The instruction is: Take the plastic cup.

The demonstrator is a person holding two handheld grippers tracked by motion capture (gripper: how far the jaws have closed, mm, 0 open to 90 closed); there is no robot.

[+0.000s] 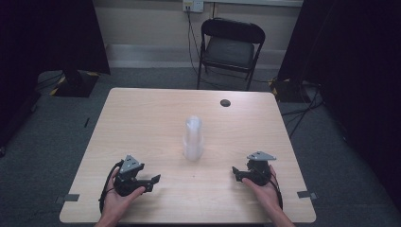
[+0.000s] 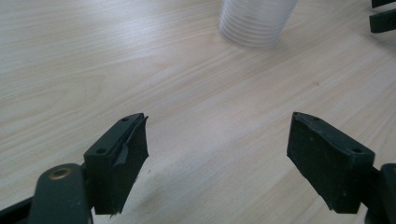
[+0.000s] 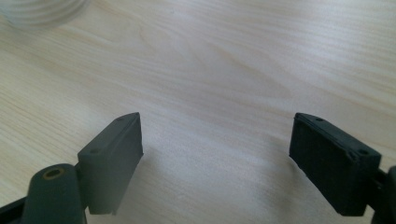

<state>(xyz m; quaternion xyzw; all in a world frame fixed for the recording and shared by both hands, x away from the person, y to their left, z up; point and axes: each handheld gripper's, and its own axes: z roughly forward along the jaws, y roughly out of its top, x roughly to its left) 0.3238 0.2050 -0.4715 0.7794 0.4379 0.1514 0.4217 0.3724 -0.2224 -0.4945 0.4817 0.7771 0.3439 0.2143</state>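
A tall stack of clear ribbed plastic cups (image 1: 193, 138) stands upside down at the middle of the wooden table (image 1: 142, 118). Its ribbed base (image 2: 257, 21) appears at the top of the left gripper view and its edge (image 3: 42, 10) at the top left of the right gripper view. My left gripper (image 1: 152, 182) rests near the front left, held by a hand, jaws wide open over bare wood (image 2: 217, 140). My right gripper (image 1: 235, 173) sits at the front right, also open with nothing between its jaws (image 3: 215, 140). Both point inward toward the cups.
A small dark round disc (image 1: 225, 102) lies on the table's far right part. A black folding chair (image 1: 231, 47) stands behind the table. Tape marks (image 1: 71, 197) sit at the front corners. The other gripper's jaws (image 2: 384, 18) show at the top right of the left gripper view.
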